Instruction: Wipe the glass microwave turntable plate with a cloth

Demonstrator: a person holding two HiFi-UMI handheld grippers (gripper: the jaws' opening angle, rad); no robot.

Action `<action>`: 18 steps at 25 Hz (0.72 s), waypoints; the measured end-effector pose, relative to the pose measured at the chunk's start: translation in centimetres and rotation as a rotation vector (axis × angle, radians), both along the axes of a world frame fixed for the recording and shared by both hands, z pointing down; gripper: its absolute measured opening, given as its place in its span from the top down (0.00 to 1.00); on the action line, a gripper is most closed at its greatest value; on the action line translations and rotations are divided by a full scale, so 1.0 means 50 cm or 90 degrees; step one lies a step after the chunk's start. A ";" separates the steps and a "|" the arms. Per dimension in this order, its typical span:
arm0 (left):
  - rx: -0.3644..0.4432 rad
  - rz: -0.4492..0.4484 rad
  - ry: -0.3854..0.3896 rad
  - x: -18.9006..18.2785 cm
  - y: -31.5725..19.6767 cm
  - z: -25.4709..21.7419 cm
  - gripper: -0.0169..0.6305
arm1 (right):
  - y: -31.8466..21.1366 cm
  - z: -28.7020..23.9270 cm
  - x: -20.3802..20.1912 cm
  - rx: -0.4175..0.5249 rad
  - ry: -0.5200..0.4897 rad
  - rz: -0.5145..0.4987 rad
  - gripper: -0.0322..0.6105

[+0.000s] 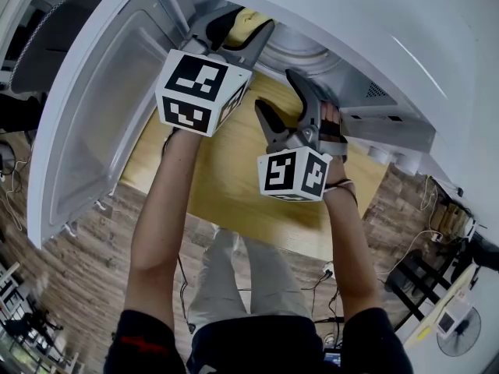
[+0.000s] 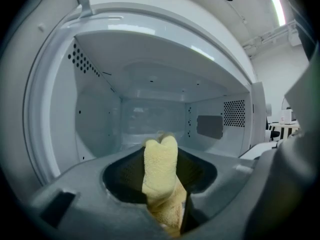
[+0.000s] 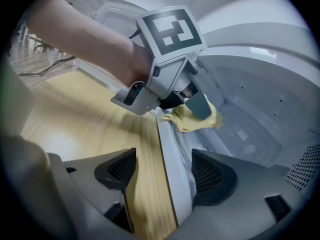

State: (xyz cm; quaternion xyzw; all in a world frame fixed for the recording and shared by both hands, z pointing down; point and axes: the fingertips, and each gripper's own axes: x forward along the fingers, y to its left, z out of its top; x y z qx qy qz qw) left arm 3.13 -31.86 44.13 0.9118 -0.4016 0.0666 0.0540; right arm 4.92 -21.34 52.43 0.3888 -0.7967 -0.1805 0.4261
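Observation:
A white microwave [image 1: 366,92] stands open on a wooden table. My left gripper [image 1: 242,23] is shut on a yellow cloth [image 1: 246,18] at the mouth of the cavity. In the left gripper view the cloth [image 2: 160,159] sticks up between the jaws, facing the cavity [image 2: 150,119]. A pale round shape on the cavity floor looks like the glass plate [image 1: 300,49], though it is hard to make out. My right gripper [image 1: 279,92] is open just right of the left one. Its jaws [image 3: 162,171] straddle the microwave's white front sill [image 3: 172,169] without gripping it.
The microwave door [image 1: 93,107] hangs open to the left. The wooden table top [image 1: 234,185] stretches in front of the oven. A wood-pattern floor with cables [image 1: 320,279] lies below. The right gripper view shows the left gripper [image 3: 192,104] with the cloth [image 3: 197,120] ahead.

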 end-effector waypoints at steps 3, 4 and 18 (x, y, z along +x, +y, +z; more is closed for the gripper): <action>-0.001 0.001 -0.008 0.004 0.000 0.001 0.73 | 0.000 0.000 -0.001 -0.002 0.000 0.000 0.47; -0.002 0.001 -0.009 0.005 0.000 0.001 0.73 | 0.001 0.000 -0.001 -0.004 0.000 0.001 0.47; -0.007 0.068 -0.028 0.071 0.024 0.001 0.73 | -0.001 -0.002 -0.002 -0.005 -0.006 -0.002 0.47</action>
